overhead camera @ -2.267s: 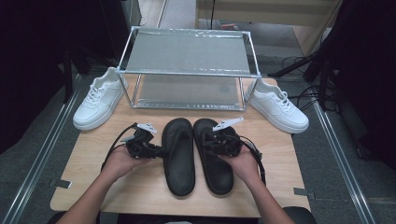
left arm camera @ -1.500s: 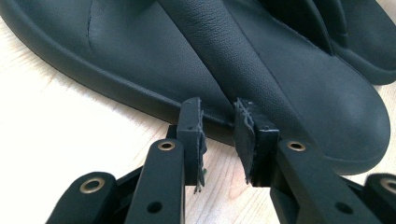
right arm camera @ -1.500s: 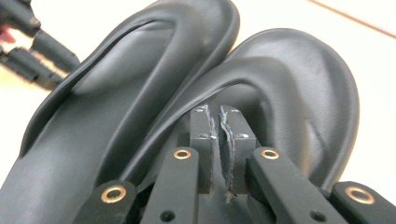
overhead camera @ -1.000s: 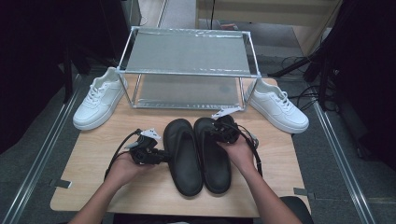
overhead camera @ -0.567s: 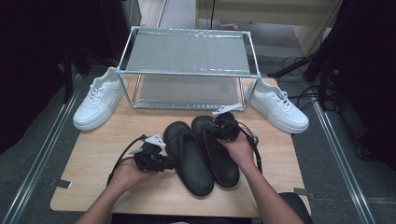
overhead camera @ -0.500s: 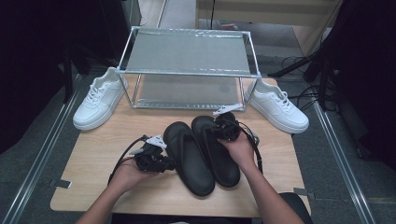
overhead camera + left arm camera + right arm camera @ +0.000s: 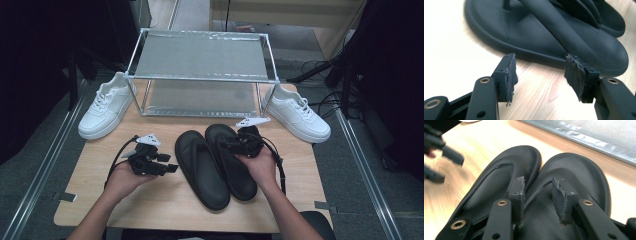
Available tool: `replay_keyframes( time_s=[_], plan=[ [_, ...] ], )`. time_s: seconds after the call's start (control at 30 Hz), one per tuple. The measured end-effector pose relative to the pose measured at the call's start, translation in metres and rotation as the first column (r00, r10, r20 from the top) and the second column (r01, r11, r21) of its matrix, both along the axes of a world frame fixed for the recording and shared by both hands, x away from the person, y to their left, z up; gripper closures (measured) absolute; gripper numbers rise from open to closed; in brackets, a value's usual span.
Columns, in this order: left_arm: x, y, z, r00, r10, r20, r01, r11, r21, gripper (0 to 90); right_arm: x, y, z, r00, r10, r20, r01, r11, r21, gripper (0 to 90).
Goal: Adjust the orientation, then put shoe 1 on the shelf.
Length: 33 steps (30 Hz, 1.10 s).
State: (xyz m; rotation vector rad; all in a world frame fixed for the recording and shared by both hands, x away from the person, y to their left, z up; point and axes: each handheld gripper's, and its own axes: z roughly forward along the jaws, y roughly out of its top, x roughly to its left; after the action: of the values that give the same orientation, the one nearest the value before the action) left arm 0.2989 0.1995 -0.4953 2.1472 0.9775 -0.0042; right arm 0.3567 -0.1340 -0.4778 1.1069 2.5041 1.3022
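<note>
Black rubber first: two sandals lie side by side on the wooden table point(image 7: 100, 200), toes toward the rack, their inner edges touching along most of their length. I see the left sandal point(image 7: 201, 169) angled slightly, heel swung toward my right; the right sandal point(image 7: 234, 159) sits just beside it, nearer the rack. My left gripper point(image 7: 172, 168) is off the left sandal now, just beside its outer edge, jaws level with the tabletop and pointing at the sole. Its jaws have just been opening and stand spread, bare wood between the pads point(image 7: 511, 75), the sandal's rim just beyond them. My right gripper point(image 7: 226, 145) hovers over the toe end of the right sandal, near its strap. Its jaws have also just been opening; in the right gripper view they stand partly apart above the seam where the two sandals meet, pads point(image 7: 517, 192) not pressing on anything I can make out. Behind the sandals stands a metal-framed rack point(image 7: 200, 75) with a frosted shelf on top and another below. One white sneaker point(image 7: 106, 106) rests at the rack's left end, another white sneaker point(image 7: 298, 113) at its right end, both well apart from the sandals.
</note>
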Motion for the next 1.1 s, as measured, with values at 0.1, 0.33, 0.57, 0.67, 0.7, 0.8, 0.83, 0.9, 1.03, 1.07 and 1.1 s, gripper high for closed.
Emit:
replay_keyframes(
  time_s=[0.1, 0.33, 0.57, 0.67, 0.7, 0.8, 0.83, 0.9, 1.03, 1.07, 1.1],
  plan=[
    [0.005, 0.008, 0.002, 0.9999, 0.013, 0.001, -0.013, 0.9999, -0.011, 41.1, -0.007, 0.002, 0.0, 0.9997, 0.015, 0.017, -0.015, 1.0, -0.011, 57.0],
    [0.016, 0.013, 0.003, 0.9996, 0.029, -0.005, -0.03, 0.9995, -0.013, 40.4, -0.018, 0.003, -0.003, 1.0, -0.001, 0.001, 0.001, 1.0, 0.022, 51.4],
    [0.027, 0.008, 0.003, 0.9998, 0.019, 0.004, -0.019, 0.9992, -0.035, 40.3, -0.031, 0.001, -0.009, 0.9999, -0.01, -0.001, 0.01, 1.0, 0.008, 45.7],
    [0.033, 0.004, 0.003, 1.0, 0.007, -0.004, -0.007, 0.9999, -0.011, 40.1, -0.035, -0.001, -0.009, 0.9999, -0.015, -0.005, 0.015, 1.0, 0.015, 45.2],
    [0.033, 0.003, 0.003, 1.0, 0.003, 0.001, -0.003, 0.9999, -0.01, 40.1, -0.036, -0.001, -0.009, 0.9998, -0.018, -0.005, 0.018, 1.0, 0.017, 45.4],
    [0.035, 0.001, 0.004, 1.0, -0.003, 0.003, 0.003, 0.9999, -0.014, 40.1, -0.04, -0.001, -0.01, 0.9996, -0.029, 0.005, 0.029, 0.999, 0.016, 45.3],
    [0.036, 0.0, 0.004, 1.0, -0.005, 0.006, 0.005, 0.9998, -0.017, 40.1, -0.041, -0.002, -0.01, 0.9995, -0.031, 0.005, 0.031, 0.999, 0.018, 44.7],
    [0.037, 0.0, 0.005, 0.9999, -0.009, 0.005, 0.009, 0.9999, -0.013, 40.1, -0.042, -0.001, -0.011, 0.9992, -0.039, 0.004, 0.039, 0.999, 0.017, 43.3],
    [0.038, -0.002, 0.005, 0.9999, -0.008, 0.012, 0.009, 0.9999, -0.012, 40.1, -0.044, 0.0, -0.015, 0.9988, -0.049, -0.001, 0.049, 0.999, 0.016, 41.4],
    [0.039, -0.002, 0.005, 0.9999, -0.008, 0.01, 0.008, 0.9999, -0.014, 40.1, -0.044, 0.001, -0.015, 0.9987, -0.05, -0.003, 0.05, 0.999, 0.015, 41.1],
    [0.039, -0.002, 0.004, 0.9999, -0.009, 0.009, 0.009, 0.9999, -0.014, 40.1, -0.045, 0.001, -0.016, 0.9987, -0.052, -0.002, 0.052, 0.999, 0.016, 41.0]
  ],
)
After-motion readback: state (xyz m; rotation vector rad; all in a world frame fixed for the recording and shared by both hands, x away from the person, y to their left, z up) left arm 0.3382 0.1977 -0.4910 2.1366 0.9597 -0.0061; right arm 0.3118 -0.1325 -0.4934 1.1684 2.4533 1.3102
